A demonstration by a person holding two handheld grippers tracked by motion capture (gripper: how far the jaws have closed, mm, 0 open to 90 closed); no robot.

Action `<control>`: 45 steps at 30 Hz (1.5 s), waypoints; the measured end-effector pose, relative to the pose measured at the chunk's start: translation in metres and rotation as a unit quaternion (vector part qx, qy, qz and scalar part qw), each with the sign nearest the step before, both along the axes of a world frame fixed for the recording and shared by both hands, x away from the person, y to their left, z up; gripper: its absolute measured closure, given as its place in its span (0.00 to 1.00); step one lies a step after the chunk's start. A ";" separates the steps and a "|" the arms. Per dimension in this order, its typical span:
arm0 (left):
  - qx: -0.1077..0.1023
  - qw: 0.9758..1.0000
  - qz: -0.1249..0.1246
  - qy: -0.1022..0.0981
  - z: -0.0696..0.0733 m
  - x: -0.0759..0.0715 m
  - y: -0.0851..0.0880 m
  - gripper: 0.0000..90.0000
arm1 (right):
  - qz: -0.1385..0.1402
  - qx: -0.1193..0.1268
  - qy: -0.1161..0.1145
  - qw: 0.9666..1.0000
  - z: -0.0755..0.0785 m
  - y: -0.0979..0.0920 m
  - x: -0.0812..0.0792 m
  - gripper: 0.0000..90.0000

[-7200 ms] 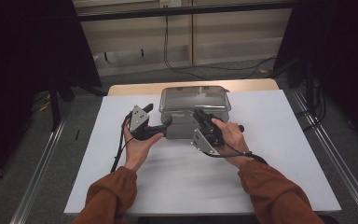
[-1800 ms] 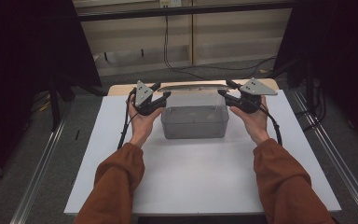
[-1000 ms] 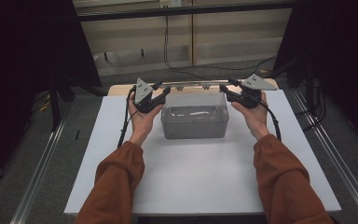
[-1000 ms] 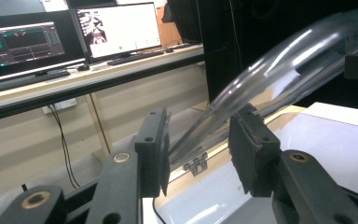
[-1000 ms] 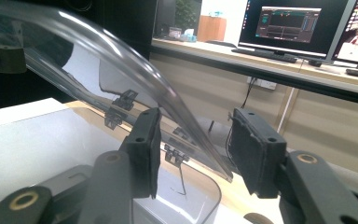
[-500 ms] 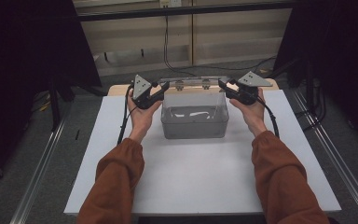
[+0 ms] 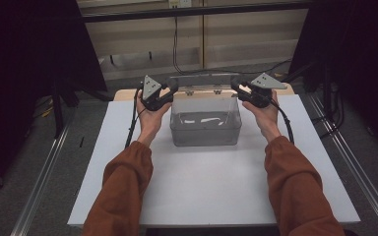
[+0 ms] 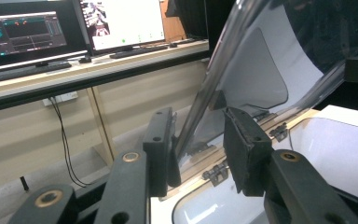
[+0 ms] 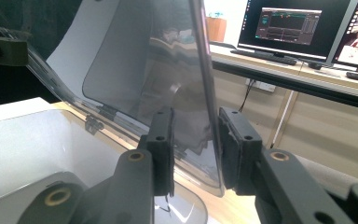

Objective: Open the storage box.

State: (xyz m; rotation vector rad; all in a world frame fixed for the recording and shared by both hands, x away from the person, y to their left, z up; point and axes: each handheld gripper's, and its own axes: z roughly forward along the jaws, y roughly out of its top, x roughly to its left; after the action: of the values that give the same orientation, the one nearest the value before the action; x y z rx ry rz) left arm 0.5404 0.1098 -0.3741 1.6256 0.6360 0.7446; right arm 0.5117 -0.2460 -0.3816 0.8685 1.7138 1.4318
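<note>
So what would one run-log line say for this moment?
lid: raised, hinged | box: open | left gripper: closing, lid edge between jaws | right gripper: same

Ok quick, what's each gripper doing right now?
Left gripper: jaws around the clear lid, cannot tell if gripping.
Right gripper: jaws closing around the lid's other edge, grip unclear.

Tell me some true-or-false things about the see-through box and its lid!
1. The lid of the clear box stands raised at the back. True.
2. The left gripper has the lid's edge between its jaws. True.
3. The right gripper holds a spoon. False: the lid's edge is between its jaws.
4. The box sits on a red board. False: the board is white.
5. Both sleeves are orange-brown. True.
</note>
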 end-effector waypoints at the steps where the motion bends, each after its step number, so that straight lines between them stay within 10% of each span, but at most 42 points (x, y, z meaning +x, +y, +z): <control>1: 0.000 1.000 0.003 -0.002 0.000 0.001 0.000 0.68 | 0.000 0.002 -0.002 1.000 0.000 0.000 0.001 0.75; 45: 0.002 0.998 0.008 0.069 -0.023 0.038 -0.006 0.74 | -0.017 0.032 0.028 0.999 -0.004 0.001 0.029 0.75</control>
State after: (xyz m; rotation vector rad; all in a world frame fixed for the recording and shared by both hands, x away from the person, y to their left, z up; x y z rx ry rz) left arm 0.5779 0.1039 -0.3967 1.6878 0.7469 0.6496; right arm 0.5407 -0.2455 -0.3859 0.9771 1.6936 1.4587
